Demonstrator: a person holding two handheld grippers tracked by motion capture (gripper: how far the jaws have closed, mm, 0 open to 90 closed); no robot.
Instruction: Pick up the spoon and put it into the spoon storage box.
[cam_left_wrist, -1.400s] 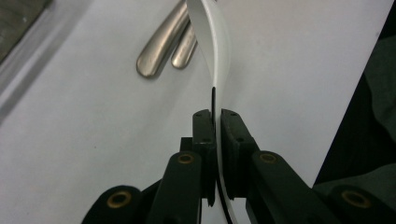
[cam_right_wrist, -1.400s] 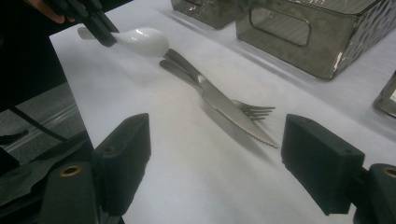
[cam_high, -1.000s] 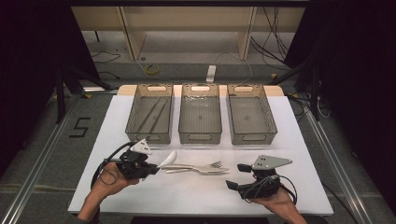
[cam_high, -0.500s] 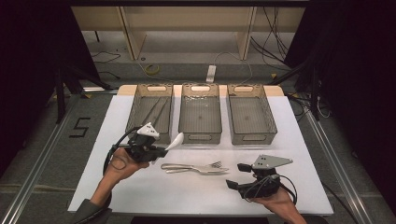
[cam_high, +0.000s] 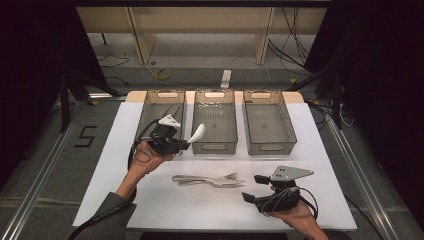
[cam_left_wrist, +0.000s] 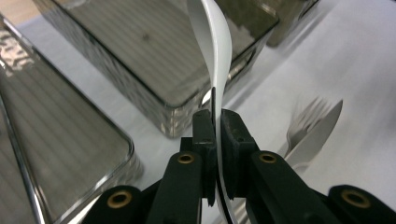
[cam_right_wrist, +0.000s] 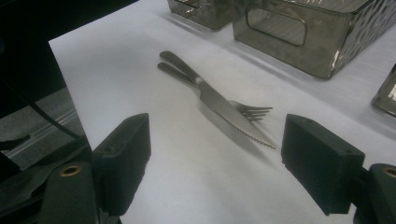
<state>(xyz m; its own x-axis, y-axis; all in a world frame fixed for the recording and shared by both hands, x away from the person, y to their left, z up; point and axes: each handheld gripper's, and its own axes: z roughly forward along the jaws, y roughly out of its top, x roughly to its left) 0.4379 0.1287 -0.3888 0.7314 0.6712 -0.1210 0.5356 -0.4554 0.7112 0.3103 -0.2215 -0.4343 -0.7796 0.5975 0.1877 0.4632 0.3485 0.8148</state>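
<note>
My left gripper (cam_high: 184, 145) is shut on a white spoon (cam_high: 197, 133) and holds it in the air near the front of the left bin (cam_high: 160, 120) and middle bin (cam_high: 215, 122). In the left gripper view the spoon (cam_left_wrist: 212, 51) rises from between the closed jaws, bowl up. A steel knife (cam_high: 207, 180) and fork (cam_high: 225, 177) lie side by side on the white table top (cam_high: 310, 150). My right gripper (cam_high: 252, 189) rests low at the front right, open, pointing at the knife (cam_right_wrist: 224, 112) and fork (cam_right_wrist: 250, 111).
Three clear mesh-textured bins stand in a row at the back of the table; the right bin (cam_high: 267, 122) looks bare. The left bin holds some thin dark utensils. Dark floor with cables and a shelf frame lie beyond the table's far edge.
My left gripper has lifted the white spoon off the table and carried it back and to the right, toward the bins. The right gripper, knife and fork have stayed put.
</note>
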